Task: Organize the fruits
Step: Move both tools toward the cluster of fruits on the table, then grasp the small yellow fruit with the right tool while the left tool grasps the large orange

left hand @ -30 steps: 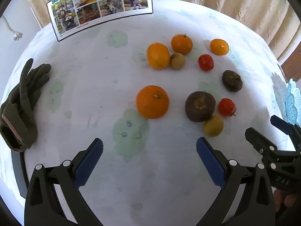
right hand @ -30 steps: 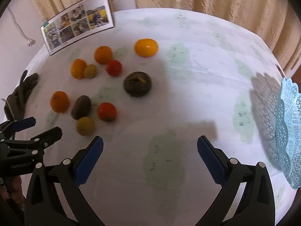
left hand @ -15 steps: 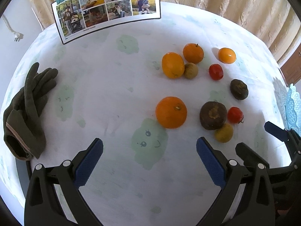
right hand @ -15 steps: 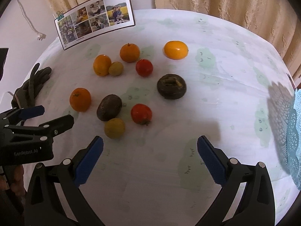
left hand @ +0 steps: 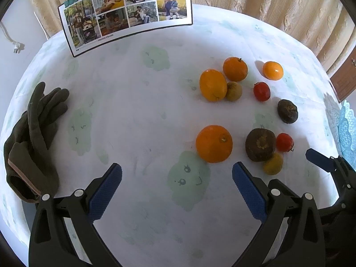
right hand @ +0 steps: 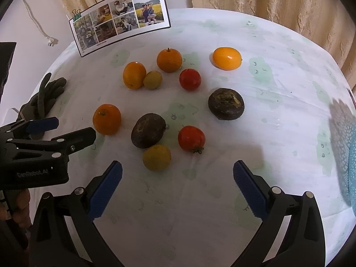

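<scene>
Several loose fruits lie on the white tablecloth. Nearest my left gripper is a big orange, beside a dark brown fruit, a red tomato and a small yellow fruit. Farther back lie two oranges, a second tomato, another dark fruit and a yellow-orange fruit. My right gripper is open and empty just short of the small yellow fruit and the tomato. My left gripper is open and empty too.
A photo sheet stands at the table's back. A pair of dark gloves lies at the left edge. A pale blue lace basket sits at the right edge. Curtains hang behind the table.
Both grippers have swung left over the table, so the fruits now sit farther right in each view. Both stay open. No fruit has moved.
</scene>
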`<action>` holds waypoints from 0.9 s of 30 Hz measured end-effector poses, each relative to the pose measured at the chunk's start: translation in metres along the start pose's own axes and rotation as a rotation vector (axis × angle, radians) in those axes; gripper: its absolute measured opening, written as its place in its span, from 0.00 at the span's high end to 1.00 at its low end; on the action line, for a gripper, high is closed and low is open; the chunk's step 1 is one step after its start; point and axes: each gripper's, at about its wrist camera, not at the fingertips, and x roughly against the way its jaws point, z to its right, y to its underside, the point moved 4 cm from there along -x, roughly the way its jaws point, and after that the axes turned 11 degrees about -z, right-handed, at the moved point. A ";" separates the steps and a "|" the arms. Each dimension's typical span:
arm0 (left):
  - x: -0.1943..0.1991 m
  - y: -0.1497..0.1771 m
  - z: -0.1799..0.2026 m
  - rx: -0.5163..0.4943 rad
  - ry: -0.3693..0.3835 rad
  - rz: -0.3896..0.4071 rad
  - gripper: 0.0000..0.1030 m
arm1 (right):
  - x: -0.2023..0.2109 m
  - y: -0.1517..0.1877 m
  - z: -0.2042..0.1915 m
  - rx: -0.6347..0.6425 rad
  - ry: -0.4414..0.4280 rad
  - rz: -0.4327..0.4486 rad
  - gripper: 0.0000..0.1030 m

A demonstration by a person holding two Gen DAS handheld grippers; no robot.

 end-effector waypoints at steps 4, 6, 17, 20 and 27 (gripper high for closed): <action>-0.001 -0.005 -0.003 -0.008 0.002 0.001 0.05 | -0.002 -0.003 -0.002 -0.002 -0.010 0.003 0.03; -0.002 -0.007 -0.005 -0.009 0.004 0.001 0.05 | -0.003 -0.004 -0.004 0.000 -0.014 0.005 0.11; -0.004 -0.013 -0.009 -0.020 0.014 0.000 0.05 | -0.014 -0.011 -0.009 0.008 -0.007 -0.002 0.40; -0.005 -0.013 -0.007 -0.021 0.021 -0.005 0.05 | -0.014 -0.011 -0.011 0.021 -0.005 0.003 0.48; -0.001 -0.012 0.001 -0.031 0.061 0.005 0.05 | -0.009 -0.007 -0.008 0.016 -0.036 0.004 0.70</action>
